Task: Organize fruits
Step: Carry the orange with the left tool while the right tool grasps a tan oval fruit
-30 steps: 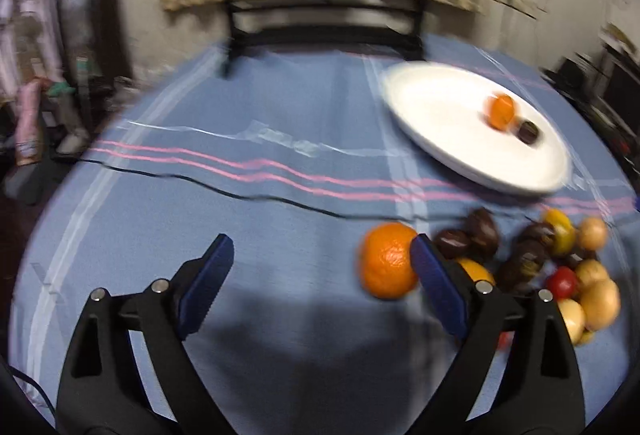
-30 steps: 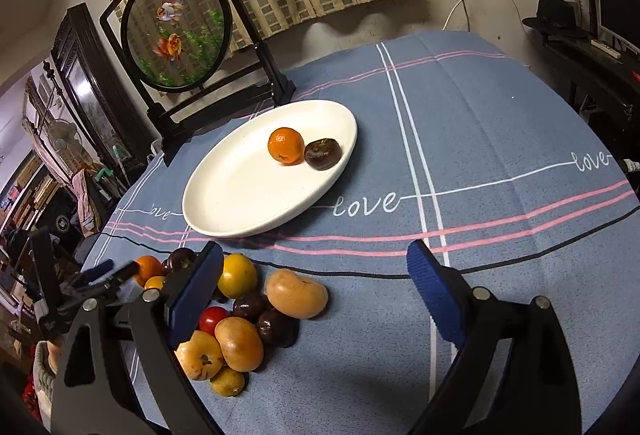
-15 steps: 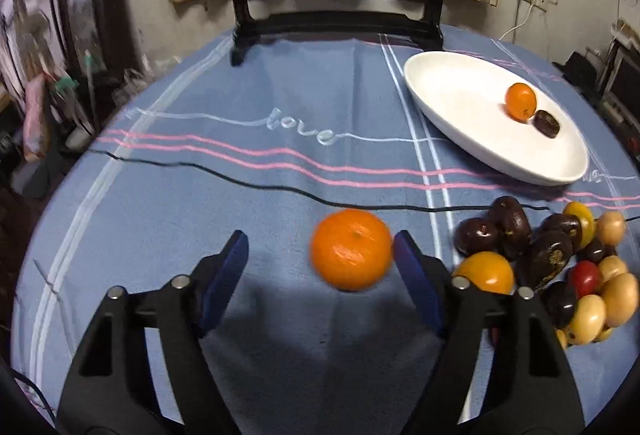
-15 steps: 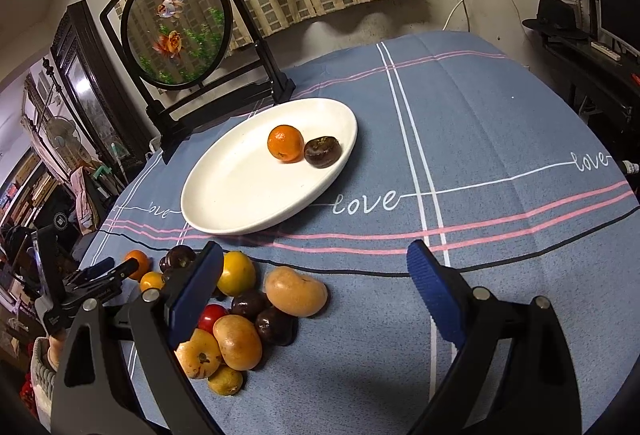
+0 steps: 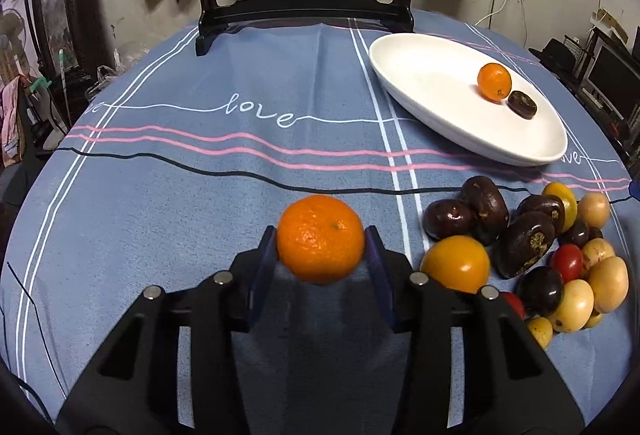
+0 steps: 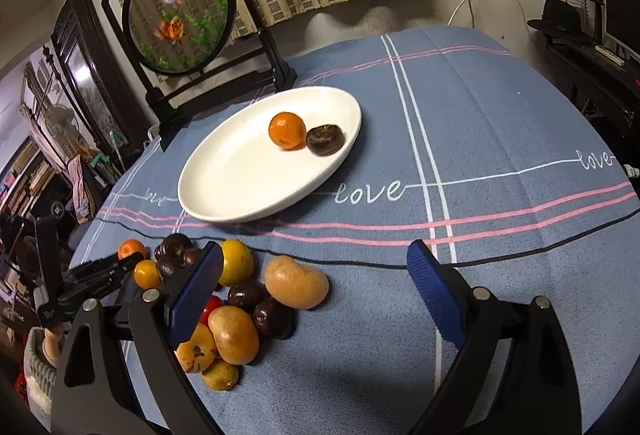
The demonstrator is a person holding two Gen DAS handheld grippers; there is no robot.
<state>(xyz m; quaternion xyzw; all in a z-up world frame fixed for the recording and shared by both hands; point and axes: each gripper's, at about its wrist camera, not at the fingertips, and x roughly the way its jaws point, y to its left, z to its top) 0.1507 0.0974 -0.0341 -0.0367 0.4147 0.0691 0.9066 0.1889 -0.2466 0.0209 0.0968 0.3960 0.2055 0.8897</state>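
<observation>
A loose orange (image 5: 320, 239) sits on the blue tablecloth between the blue pads of my left gripper (image 5: 320, 235). Its jaws are closing and both pads touch the orange's sides. To its right lies a pile of fruit (image 5: 520, 247), dark, yellow, tan and red. The white oval plate (image 5: 424, 91) at the far right holds a second orange (image 5: 494, 81) and a dark fruit (image 5: 522, 105). My right gripper (image 6: 314, 255) is open above the cloth beside the pile (image 6: 248, 299). A tan fruit (image 6: 296, 281) lies under its gap, untouched. The right wrist view also shows the plate (image 6: 240, 171).
A round fish picture on a black stand (image 5: 304, 7) stands at the table's far edge, behind the plate. Dark furniture with a hat (image 6: 560, 19) lines the right side of the room. The cloth drops off at the round table's edge on the left.
The left gripper's jaws have narrowed from wide apart to touching the orange, which now sits centred between the pads instead of beside the right one. The right gripper has kept still.
</observation>
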